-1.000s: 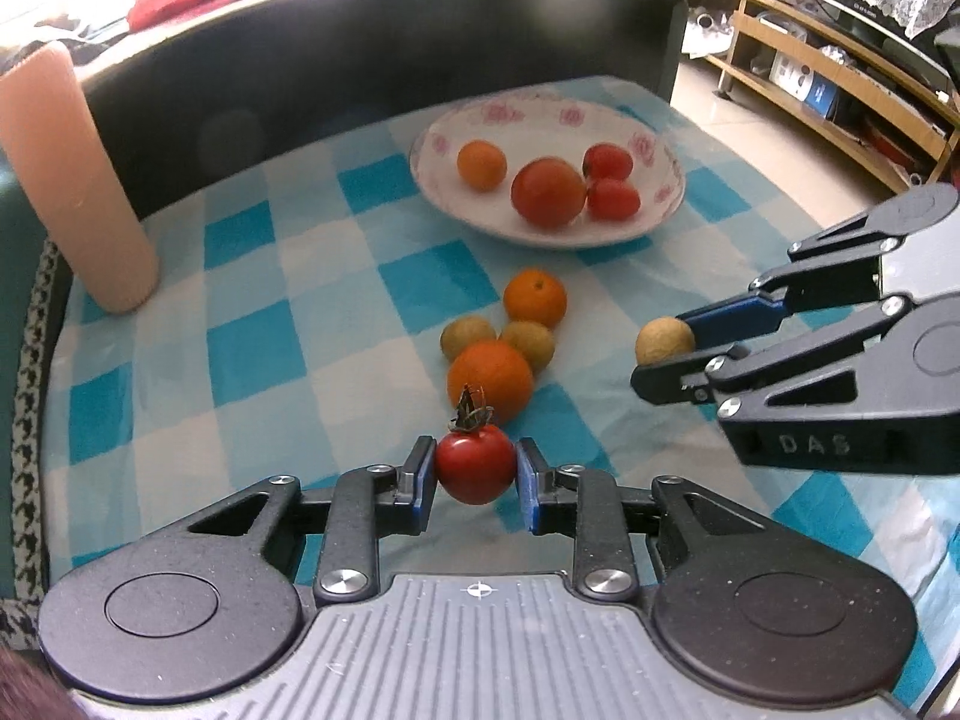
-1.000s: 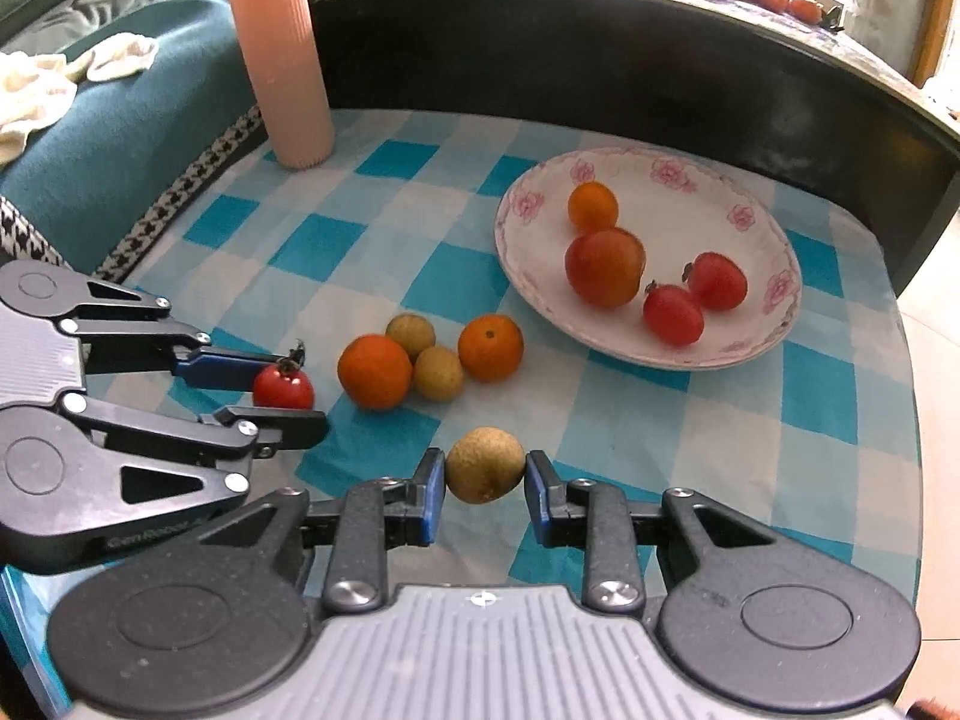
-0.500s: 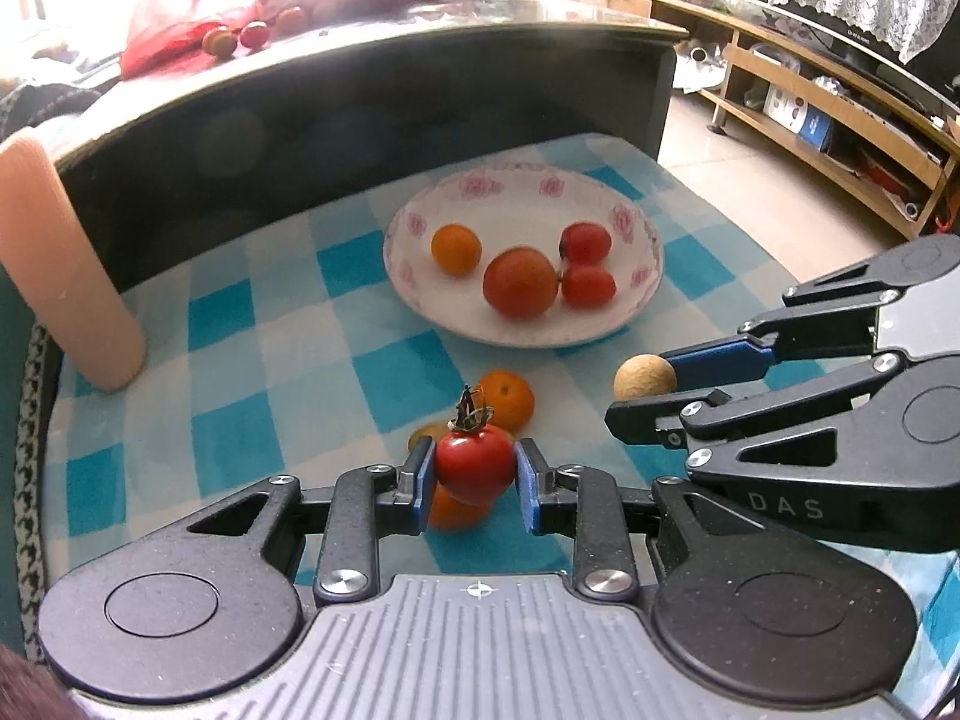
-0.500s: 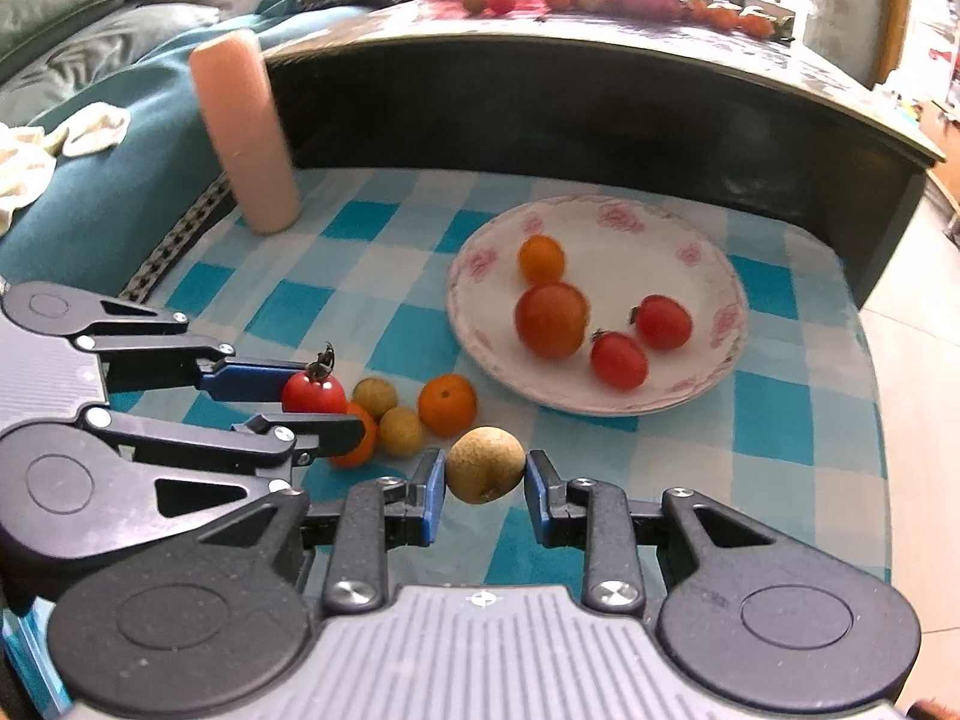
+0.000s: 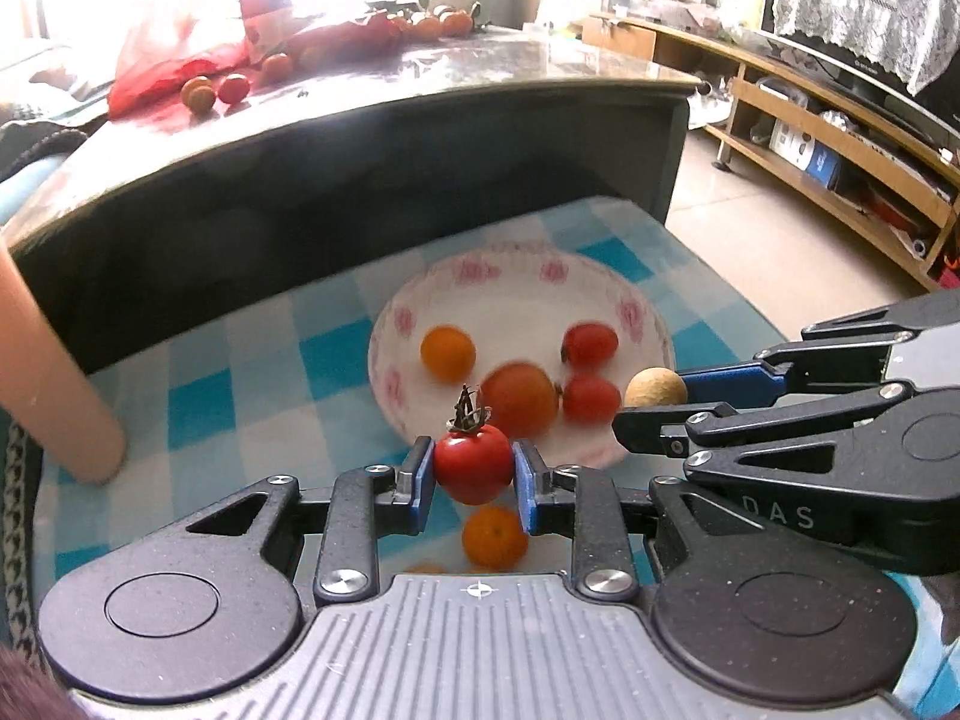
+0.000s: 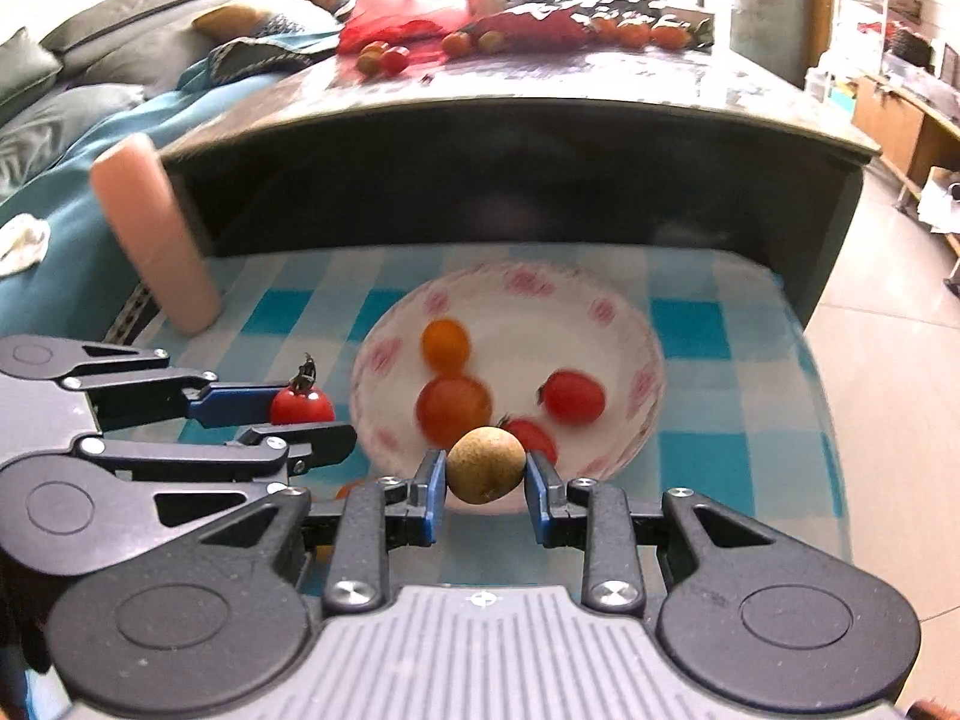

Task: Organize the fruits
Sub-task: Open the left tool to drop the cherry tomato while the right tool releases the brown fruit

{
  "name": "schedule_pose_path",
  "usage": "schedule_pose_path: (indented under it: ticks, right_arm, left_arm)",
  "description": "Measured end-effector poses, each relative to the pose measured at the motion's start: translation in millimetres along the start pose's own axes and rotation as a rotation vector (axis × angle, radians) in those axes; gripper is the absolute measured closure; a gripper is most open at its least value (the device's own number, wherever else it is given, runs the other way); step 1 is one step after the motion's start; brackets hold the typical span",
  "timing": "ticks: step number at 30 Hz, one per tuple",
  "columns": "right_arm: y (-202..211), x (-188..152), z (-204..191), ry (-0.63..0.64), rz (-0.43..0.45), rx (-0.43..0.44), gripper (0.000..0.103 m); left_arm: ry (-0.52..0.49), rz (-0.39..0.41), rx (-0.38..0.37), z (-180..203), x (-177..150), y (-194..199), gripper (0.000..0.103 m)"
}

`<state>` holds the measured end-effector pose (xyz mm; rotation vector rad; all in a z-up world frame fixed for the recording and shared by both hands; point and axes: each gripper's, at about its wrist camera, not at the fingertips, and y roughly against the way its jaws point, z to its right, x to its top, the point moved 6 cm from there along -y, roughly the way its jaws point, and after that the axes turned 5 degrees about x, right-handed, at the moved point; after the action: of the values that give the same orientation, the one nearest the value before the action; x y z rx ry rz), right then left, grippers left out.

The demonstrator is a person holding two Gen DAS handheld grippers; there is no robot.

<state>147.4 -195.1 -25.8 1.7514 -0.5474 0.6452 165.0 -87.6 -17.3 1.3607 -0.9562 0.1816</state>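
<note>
Left wrist view shows my left gripper (image 5: 474,468) clamped on a stemmed cherry tomato (image 5: 473,463), carried above the checked cloth just short of the near rim of the flowered plate (image 5: 516,276). Right wrist view shows my right gripper (image 6: 485,477) squeezed onto a tan round fruit (image 6: 485,465), hanging over the plate's near edge. The plate holds a small orange fruit (image 6: 445,343), a larger orange-red tomato (image 6: 453,409) and two small red tomatoes (image 6: 573,396), all clustered toward the near half; the far half is bare. At least one orange (image 5: 493,537) lies on the cloth below my left gripper, with a sliver of another under the gripper body.

I judge this to be the carry to the plate. To do it well, I want each fruit well past the rim before I let go, lowered close to the plate floor so it does not roll. The bare far side looks like the better spot, as a drop onto the cluster could knock fruit out. The two grippers sit close together, so I would set one fruit down first, or keep them apart, to avoid a bump. The tomato looks soft; I would not tighten further.
</note>
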Motion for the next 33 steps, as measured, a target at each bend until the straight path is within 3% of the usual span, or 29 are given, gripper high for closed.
schedule_pose_path:
  ticks: [23,33]
  right_arm:
    - [-43,22,31,0.001,0.012,-0.069,0.059]
    - [-51,24,33,-0.004,0.022,-0.079,0.059]
  left_arm:
    - [0.02,-0.015,0.008,-3,22,-51,0.069]
    - [0.012,-0.003,0.027,-6,24,-55,0.068]
